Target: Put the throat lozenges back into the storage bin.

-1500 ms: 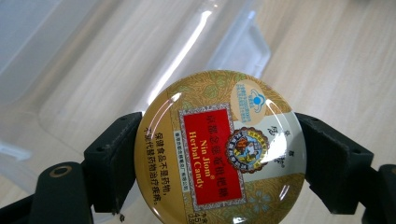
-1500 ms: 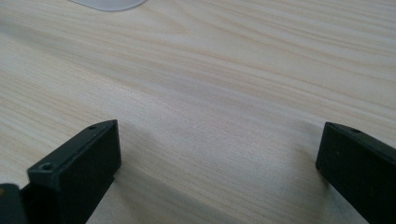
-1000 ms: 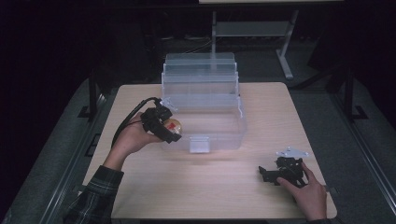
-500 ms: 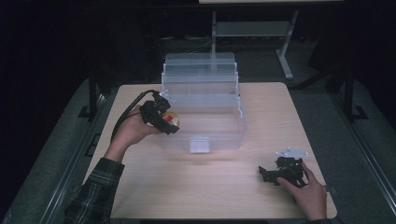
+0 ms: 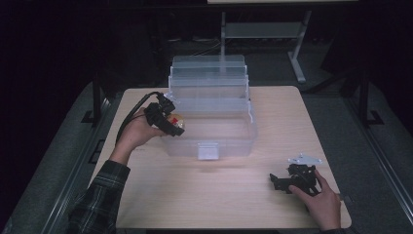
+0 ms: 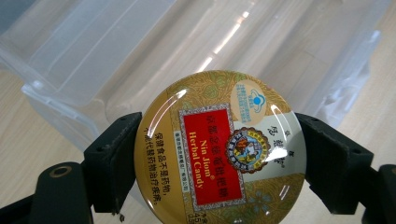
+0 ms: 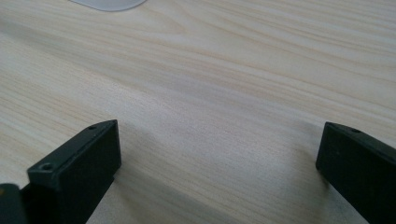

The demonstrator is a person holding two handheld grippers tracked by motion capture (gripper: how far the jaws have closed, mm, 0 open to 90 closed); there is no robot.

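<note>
Nearest the person, the right tongs (image 5: 281, 183) rest on the table (image 5: 234, 195) at its front right, jaws spread wide over bare wood, holding nothing, well apart from the work. Farther in, the left tongs (image 5: 171, 124) are clamped on a round Nin Jiom Herbal Candy tin (image 6: 219, 149), pinched across its rim, lid facing the camera. The tin hangs at the left wall of the open clear plastic tiered box (image 5: 214, 131). The box's bottom bin lies just right of and beyond the tin, so the left hand is the one placed to carry it in.
</note>
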